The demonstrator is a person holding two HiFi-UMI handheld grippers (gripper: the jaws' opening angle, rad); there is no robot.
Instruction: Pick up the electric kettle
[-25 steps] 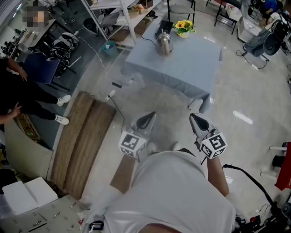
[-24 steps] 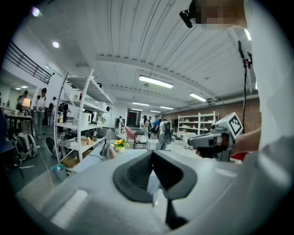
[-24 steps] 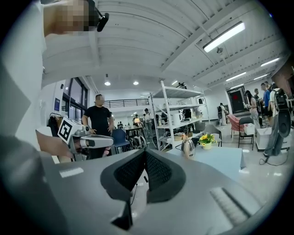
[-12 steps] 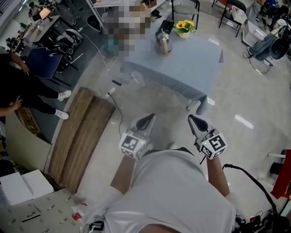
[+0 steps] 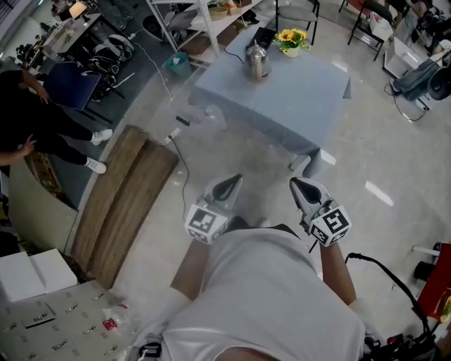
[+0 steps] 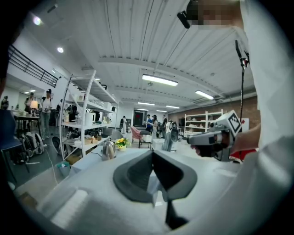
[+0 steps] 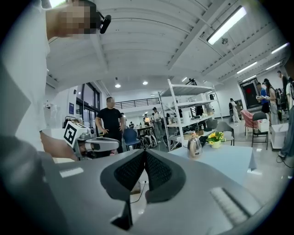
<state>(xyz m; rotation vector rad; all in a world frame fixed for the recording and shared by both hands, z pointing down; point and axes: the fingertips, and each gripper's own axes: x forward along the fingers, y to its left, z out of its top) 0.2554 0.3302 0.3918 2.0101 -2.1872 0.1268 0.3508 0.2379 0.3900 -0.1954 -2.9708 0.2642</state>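
Note:
A shiny steel electric kettle (image 5: 255, 62) stands at the far left part of a table under a pale blue cloth (image 5: 296, 99); it also shows small in the left gripper view as the kettle (image 6: 108, 149) and in the right gripper view as the kettle (image 7: 195, 146). Both grippers hang close to my body, far short of the table. My left gripper (image 5: 232, 182) is shut and empty, tips together (image 6: 152, 153). My right gripper (image 5: 299, 185) is shut too, with nothing between its pads (image 7: 144, 153).
Yellow flowers in a pot (image 5: 291, 40) stand beside the kettle, with a black cable (image 5: 232, 62) running off the table. A wooden board (image 5: 123, 201) and a floor cable lie left. White shelving (image 5: 187, 21) is beyond; a person (image 5: 42, 127) stands far left.
The table and kettle have shifted slightly in the head view as I step forward. Both grippers keep their place near my body, still shut.

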